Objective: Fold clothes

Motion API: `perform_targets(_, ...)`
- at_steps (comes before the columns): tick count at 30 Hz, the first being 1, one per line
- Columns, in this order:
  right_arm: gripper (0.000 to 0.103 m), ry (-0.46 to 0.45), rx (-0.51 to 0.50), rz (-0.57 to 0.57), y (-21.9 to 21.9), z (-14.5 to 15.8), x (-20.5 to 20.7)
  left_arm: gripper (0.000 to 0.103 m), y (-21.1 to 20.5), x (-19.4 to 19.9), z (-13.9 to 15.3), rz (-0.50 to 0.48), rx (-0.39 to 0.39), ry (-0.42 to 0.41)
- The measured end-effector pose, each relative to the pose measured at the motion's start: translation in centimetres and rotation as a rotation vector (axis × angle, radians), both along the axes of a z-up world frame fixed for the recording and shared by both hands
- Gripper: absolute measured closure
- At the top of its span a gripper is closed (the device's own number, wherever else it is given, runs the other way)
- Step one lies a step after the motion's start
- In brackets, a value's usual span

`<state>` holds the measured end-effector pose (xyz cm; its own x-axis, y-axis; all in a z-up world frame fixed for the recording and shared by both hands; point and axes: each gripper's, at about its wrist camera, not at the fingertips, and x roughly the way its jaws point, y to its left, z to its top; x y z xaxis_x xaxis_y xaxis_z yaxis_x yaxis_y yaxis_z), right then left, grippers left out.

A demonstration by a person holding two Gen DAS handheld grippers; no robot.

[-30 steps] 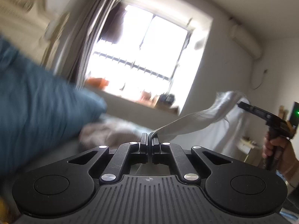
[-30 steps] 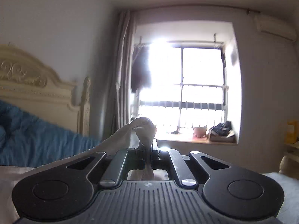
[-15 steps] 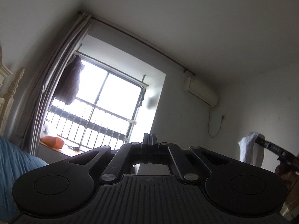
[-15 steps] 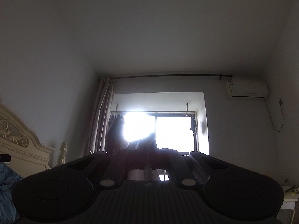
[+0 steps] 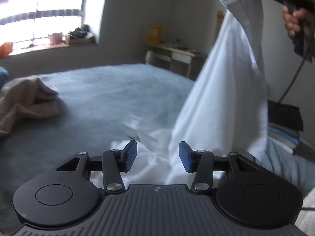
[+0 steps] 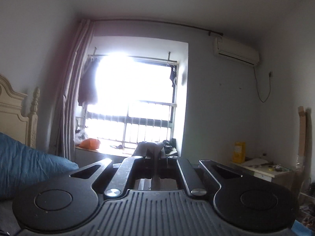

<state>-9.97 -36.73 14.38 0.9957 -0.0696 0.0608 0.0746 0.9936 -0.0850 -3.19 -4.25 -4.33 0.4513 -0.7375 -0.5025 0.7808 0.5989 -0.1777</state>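
A white shirt [image 5: 226, 78] hangs from its top edge at the upper right and pools on the grey bed [image 5: 98, 90] at its lower end. My left gripper [image 5: 157, 156] is open just above the pooled cloth, its blue pads [image 5: 130, 155] apart with nothing between them. My right gripper [image 6: 155, 153] is shut on a fold of the white shirt [image 6: 154, 150], held high and facing the window. A hand [image 5: 297, 19] grips that tool at the top right of the left wrist view.
A beige knit garment [image 5: 25, 102] lies crumpled on the bed's left. A stack of folded clothes [image 5: 283, 125] sits at the right. A desk [image 5: 177, 55] stands past the bed's far corner. A blue duvet [image 6: 29, 163] and cream headboard [image 6: 13, 108] are on the left.
My left gripper has let go of the shirt, opened, and swung down from facing the ceiling toward the bed. The right gripper stays shut on the cloth and has tilted lower.
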Motion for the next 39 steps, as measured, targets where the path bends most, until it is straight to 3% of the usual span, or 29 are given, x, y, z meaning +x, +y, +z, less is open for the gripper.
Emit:
perform_targets(6,0.1,0.06,0.051,-0.094,-3.0,-1.7,-0.9,0.03,-4.6,-0.2,-1.3,-0.189,-0.052,0.042)
perform_targets(15,0.1,0.083,0.132,-0.154,-6.0,-3.5,-1.8,0.029,-12.2,-1.9,-4.4,-0.3,0.067,0.026)
perform_targets(19,0.1,0.083,0.163,-0.157,-6.9,-4.1,-2.0,0.03,-13.8,-1.9,-5.8,-0.252,0.152,-0.009)
perform_targets(20,0.1,0.081,0.17,-0.155,-7.1,-4.2,-2.1,0.034,-13.6,-1.4,-5.9,-0.233,0.153,0.005)
perform_targets(21,0.1,0.078,0.175,-0.154,-7.3,-4.2,-2.1,0.046,-13.4,-1.0,-6.0,-0.214,0.153,0.02)
perform_targets(25,0.1,0.059,0.171,-0.165,-7.8,-4.5,-2.5,0.07,-12.6,0.7,-6.4,-0.14,0.155,0.08)
perform_targets(27,0.1,0.051,0.167,-0.173,-8.0,-4.7,-2.8,0.087,-11.2,1.4,-5.6,-0.09,0.125,0.083)
perform_targets(29,0.1,0.043,0.164,-0.181,-8.1,-4.8,-3.1,0.096,-9.8,2.0,-4.7,-0.039,0.091,0.082)
perform_targets(34,0.1,0.02,0.182,-0.186,-8.4,-4.7,-4.3,0.096,-5.8,3.1,-2.7,0.007,-0.017,0.159)
perform_targets(35,0.1,0.018,0.189,-0.183,-8.4,-4.7,-4.5,0.095,-5.3,3.3,-2.5,-0.006,-0.032,0.195)
perform_targets(37,0.1,0.02,0.201,-0.179,-8.4,-4.7,-4.6,0.083,-4.8,3.6,-2.5,-0.048,-0.056,0.276)
perform_targets(39,0.1,0.028,0.202,-0.179,-8.4,-4.8,-4.4,0.045,-4.3,3.1,-2.5,-0.062,-0.09,0.281)
